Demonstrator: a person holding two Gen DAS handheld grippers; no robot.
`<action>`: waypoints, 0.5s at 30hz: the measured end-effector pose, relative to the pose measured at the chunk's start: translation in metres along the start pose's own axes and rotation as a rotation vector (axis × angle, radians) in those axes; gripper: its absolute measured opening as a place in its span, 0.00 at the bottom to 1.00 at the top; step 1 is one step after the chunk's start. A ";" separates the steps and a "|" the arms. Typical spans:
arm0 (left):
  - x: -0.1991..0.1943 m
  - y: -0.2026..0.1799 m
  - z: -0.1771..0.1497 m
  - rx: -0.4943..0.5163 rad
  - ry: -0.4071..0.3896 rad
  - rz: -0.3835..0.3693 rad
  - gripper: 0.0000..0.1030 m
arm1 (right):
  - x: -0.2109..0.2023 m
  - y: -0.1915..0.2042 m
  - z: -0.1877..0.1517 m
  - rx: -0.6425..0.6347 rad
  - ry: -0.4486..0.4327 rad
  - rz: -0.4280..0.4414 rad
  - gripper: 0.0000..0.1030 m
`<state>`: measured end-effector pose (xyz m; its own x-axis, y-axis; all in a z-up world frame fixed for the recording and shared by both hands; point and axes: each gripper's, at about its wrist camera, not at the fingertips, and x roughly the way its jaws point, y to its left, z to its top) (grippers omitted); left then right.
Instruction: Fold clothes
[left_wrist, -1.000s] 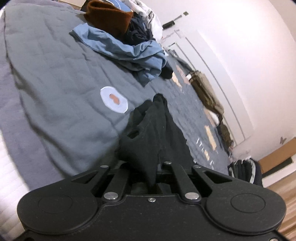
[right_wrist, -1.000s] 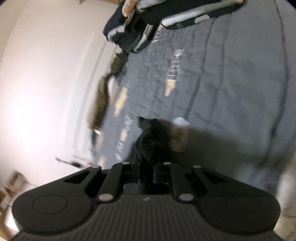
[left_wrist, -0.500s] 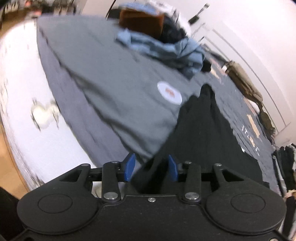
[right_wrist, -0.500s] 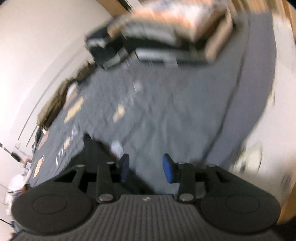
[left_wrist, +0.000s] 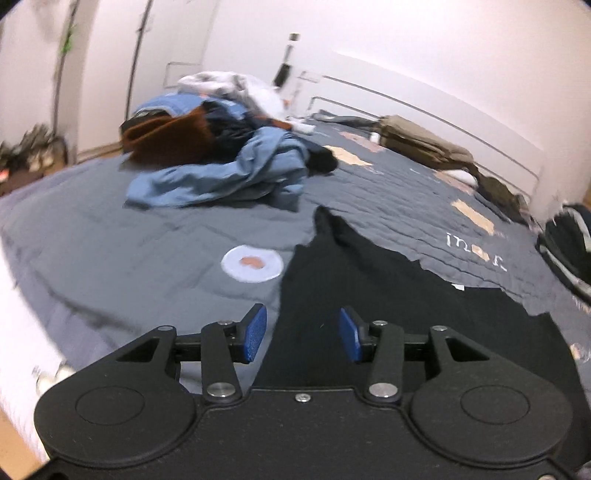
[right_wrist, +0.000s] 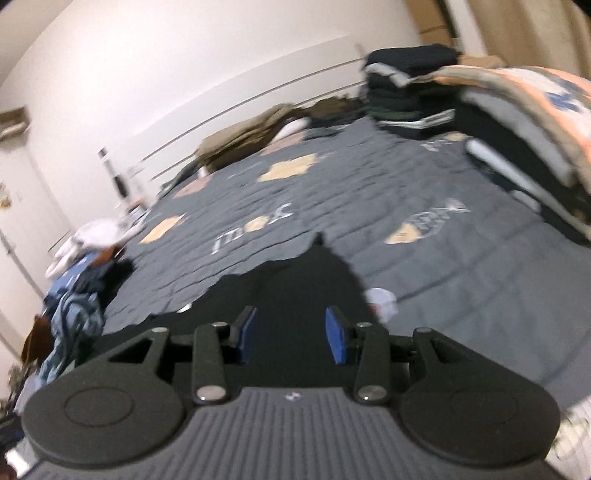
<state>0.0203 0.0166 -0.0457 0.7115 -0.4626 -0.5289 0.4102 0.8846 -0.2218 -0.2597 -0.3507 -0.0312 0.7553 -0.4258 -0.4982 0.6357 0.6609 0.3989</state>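
A black garment (left_wrist: 388, 295) lies spread flat on the grey quilted bedspread (left_wrist: 129, 251), its edge ragged along the far side. My left gripper (left_wrist: 302, 338) hangs open just above its near left part, blue pads apart, nothing between them. In the right wrist view the same black garment (right_wrist: 291, 284) lies under my right gripper (right_wrist: 291, 338), which is also open and holds nothing. A pointed corner of the cloth sticks out ahead of each gripper.
A heap of unfolded clothes (left_wrist: 221, 158), blue, brown and white, sits at the far left of the bed. Folded dark clothes (right_wrist: 410, 88) are stacked at the far right beside a patterned blanket (right_wrist: 524, 96). Olive cloth (left_wrist: 424, 144) lies along the headboard. A white round patch (left_wrist: 253, 264) marks the bedspread.
Both grippers were shut on the bunched black garment a second ago. They have opened and let it go, and it now lies spread flat on the bed. Both views have swung level.
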 end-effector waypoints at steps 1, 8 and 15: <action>0.005 -0.003 0.003 0.018 -0.010 -0.009 0.43 | 0.005 0.005 0.003 -0.011 0.011 0.011 0.40; 0.045 -0.001 0.027 0.052 -0.018 -0.036 0.43 | 0.042 0.037 0.034 -0.107 0.054 0.074 0.42; 0.092 -0.012 0.045 0.111 -0.018 -0.053 0.41 | 0.094 0.044 0.066 -0.172 0.061 0.070 0.44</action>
<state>0.1064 -0.0395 -0.0550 0.6969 -0.5101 -0.5041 0.5072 0.8475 -0.1564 -0.1508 -0.4022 -0.0097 0.7826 -0.3403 -0.5214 0.5412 0.7858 0.2994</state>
